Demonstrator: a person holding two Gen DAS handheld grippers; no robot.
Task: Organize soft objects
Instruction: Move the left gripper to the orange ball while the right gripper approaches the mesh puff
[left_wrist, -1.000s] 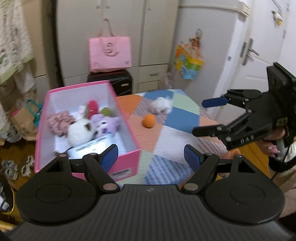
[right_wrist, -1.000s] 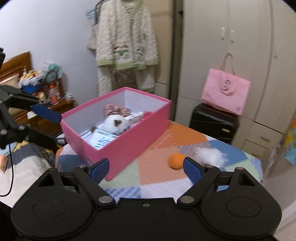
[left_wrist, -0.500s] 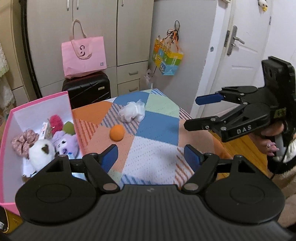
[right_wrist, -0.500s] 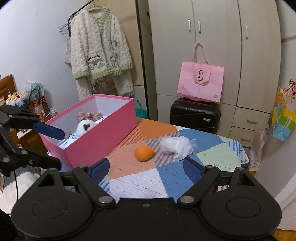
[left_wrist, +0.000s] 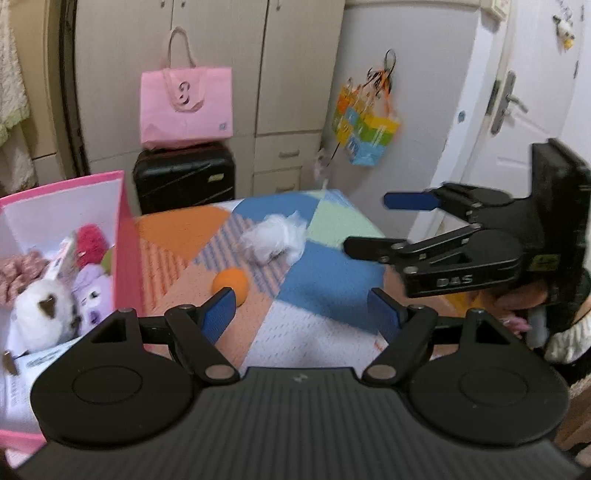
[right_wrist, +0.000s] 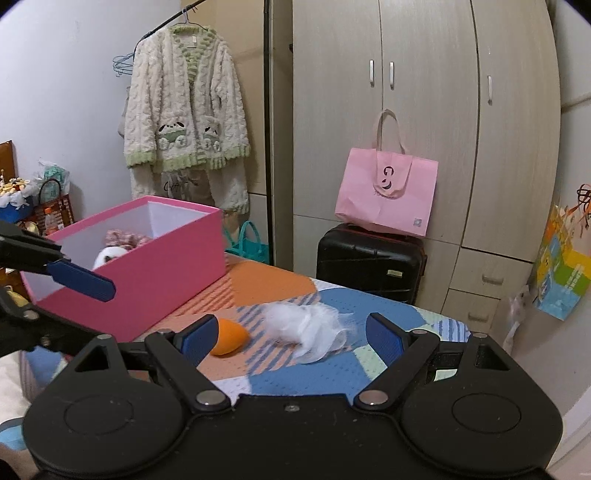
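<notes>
Both tongs (right_wrist: 291, 332) have swung from pink box (right_wrist: 155, 273) toward white fluff (right_wrist: 314, 328), gaping.

Premises: a lived-in bedroom in a private home. Built-in wardrobe (right_wrist: 424, 110) with pale wood-grain doors and drawers fills the upper right of the right wrist view. A fleece cardigan (right_wrist: 184, 110) hangs from a rail at upper centre-left. A black suitcase (right_wrist: 369, 258) stands against the wardrobe at centre right, with a pink tote bag (right_wrist: 386, 192) on top. A white door (left_wrist: 524, 92) with lever handle occupies the upper right of the left wrist view. A patchwork cover (right_wrist: 332, 373) dresses the surface in the lower centre.
</notes>
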